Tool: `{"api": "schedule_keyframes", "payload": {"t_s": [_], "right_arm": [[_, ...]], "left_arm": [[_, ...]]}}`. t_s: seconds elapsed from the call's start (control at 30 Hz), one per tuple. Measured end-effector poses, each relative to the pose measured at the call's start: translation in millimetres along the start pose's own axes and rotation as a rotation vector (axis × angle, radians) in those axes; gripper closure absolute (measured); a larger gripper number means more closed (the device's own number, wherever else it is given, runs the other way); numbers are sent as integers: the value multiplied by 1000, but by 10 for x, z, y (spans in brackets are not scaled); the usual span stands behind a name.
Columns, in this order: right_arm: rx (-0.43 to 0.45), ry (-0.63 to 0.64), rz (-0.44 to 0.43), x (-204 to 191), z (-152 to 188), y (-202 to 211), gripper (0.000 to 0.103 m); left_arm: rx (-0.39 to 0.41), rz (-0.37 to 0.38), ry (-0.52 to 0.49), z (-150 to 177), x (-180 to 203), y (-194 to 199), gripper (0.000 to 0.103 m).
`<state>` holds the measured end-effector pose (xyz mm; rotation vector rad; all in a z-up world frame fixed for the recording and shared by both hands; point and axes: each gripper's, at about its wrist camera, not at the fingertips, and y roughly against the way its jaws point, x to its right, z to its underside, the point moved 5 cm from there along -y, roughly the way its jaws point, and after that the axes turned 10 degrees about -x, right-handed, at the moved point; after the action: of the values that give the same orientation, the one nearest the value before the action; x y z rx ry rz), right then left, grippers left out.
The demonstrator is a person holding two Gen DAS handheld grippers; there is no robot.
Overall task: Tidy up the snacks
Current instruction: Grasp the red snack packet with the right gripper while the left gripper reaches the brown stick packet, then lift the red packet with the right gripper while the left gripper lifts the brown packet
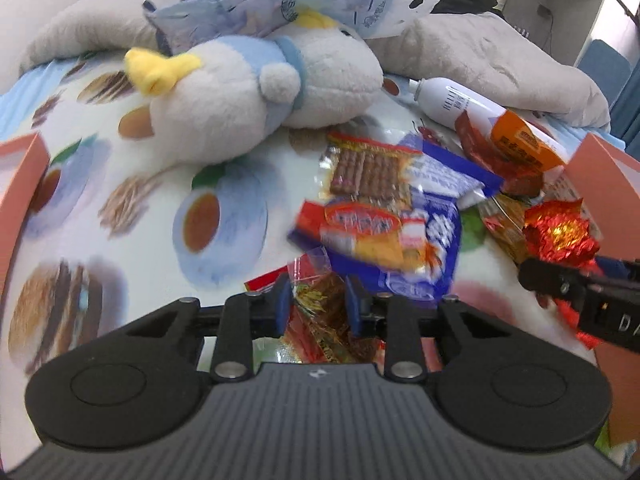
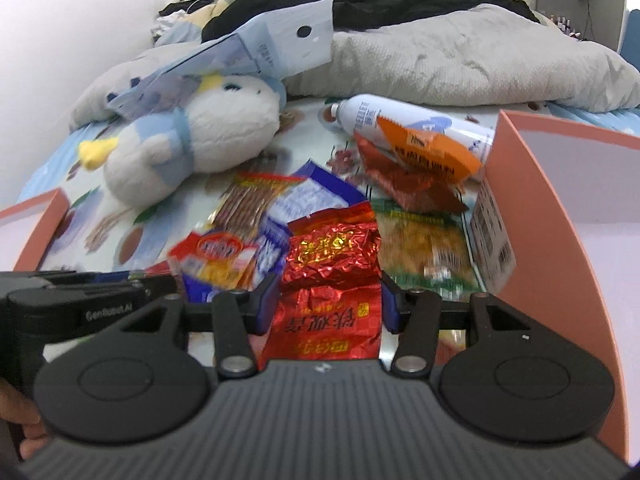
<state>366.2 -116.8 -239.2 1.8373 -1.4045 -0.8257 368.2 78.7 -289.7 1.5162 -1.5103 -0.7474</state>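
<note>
A heap of snack packets lies on the printed bed sheet: a blue packet [image 1: 420, 248], a clear pack of brown sticks [image 1: 368, 172] and an orange packet [image 1: 524, 144]. My left gripper [image 1: 318, 306] is low in the left wrist view, its blue pads pressed on a red-and-clear snack packet [image 1: 320, 320]. My right gripper [image 2: 329, 304] is shut on a crumpled red foil packet [image 2: 332, 280], lifted above the heap. The same red foil packet [image 1: 556, 232] shows at the right of the left wrist view, with the right gripper [image 1: 560, 284] below it.
An open pink box [image 2: 532, 184] stands right of the heap, and another pink box [image 2: 44, 216] sits at the left. A white-and-blue plush toy [image 1: 240, 96], a white spray can [image 2: 400, 116], a grey blanket [image 2: 460, 64] and dark clothes lie behind.
</note>
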Motion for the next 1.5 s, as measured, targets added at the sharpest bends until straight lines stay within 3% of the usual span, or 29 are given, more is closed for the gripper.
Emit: {"api": "schedule_keyframes", "payload": {"t_s": [0.27,0.7,1.07,1.5], "right_arm": [[-29,47,-25,-61,403,266,50],[-82,75,-33,-31,915,625,50],[-59,81,-31,-24,870,820,50],[25,76,-48,45,499,1252,50]], "left_arm": [[-4,43,57,437,92,342,88],[11,61,95,920,272,822,95],[67,69,94,870,369,1148,96],[112,85,47,497,569,1530,96]]}}
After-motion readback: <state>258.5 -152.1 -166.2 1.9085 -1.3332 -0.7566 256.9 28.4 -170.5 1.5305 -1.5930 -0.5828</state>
